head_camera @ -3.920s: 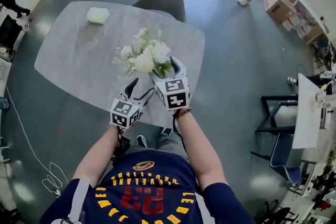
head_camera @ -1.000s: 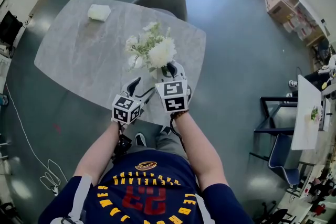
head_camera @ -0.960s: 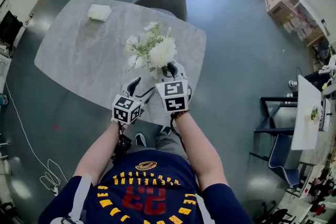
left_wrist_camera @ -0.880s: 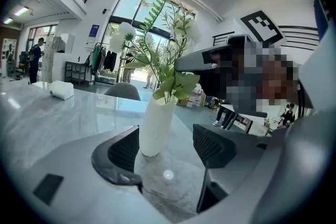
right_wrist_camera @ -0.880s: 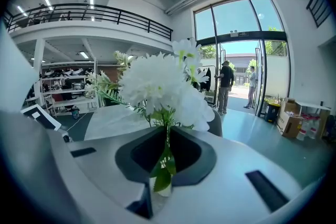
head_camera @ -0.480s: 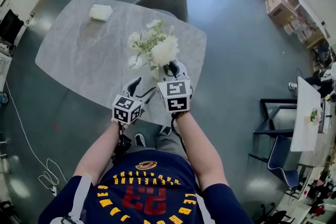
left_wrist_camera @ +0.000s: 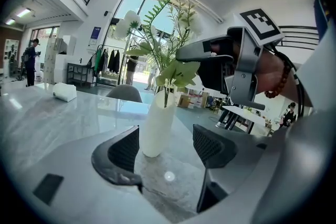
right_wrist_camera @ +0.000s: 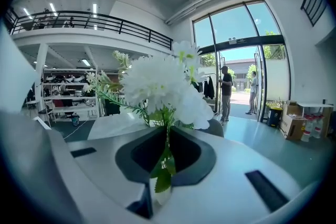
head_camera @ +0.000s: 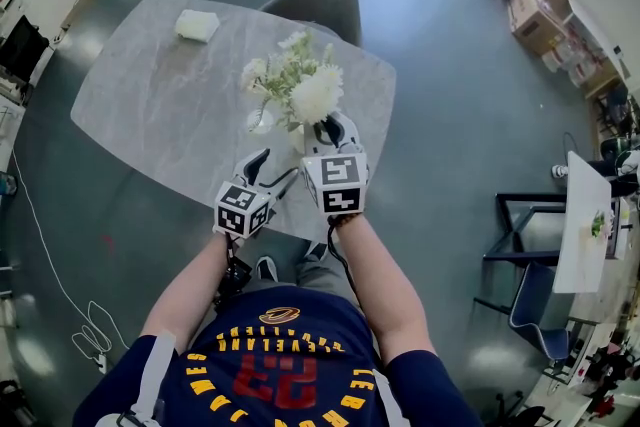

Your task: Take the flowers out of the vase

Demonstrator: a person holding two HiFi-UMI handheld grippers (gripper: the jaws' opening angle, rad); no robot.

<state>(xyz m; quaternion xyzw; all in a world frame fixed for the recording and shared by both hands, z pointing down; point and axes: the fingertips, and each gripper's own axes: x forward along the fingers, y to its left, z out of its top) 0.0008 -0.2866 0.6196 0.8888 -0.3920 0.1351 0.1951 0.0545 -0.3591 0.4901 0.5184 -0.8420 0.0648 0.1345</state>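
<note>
On the grey table (head_camera: 150, 95), the white flowers (head_camera: 305, 90) stand in the vase (left_wrist_camera: 156, 128), stems not yet out. Just above the vase's mouth, the right gripper (right_wrist_camera: 167, 152) pinches the stems. The left gripper (left_wrist_camera: 168, 147) straddles the vase's base, jaws spread. The lift clear remains.

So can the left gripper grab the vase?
Probably yes: the vase already stands between the left gripper's open jaws, and nothing blocks it there.
</note>
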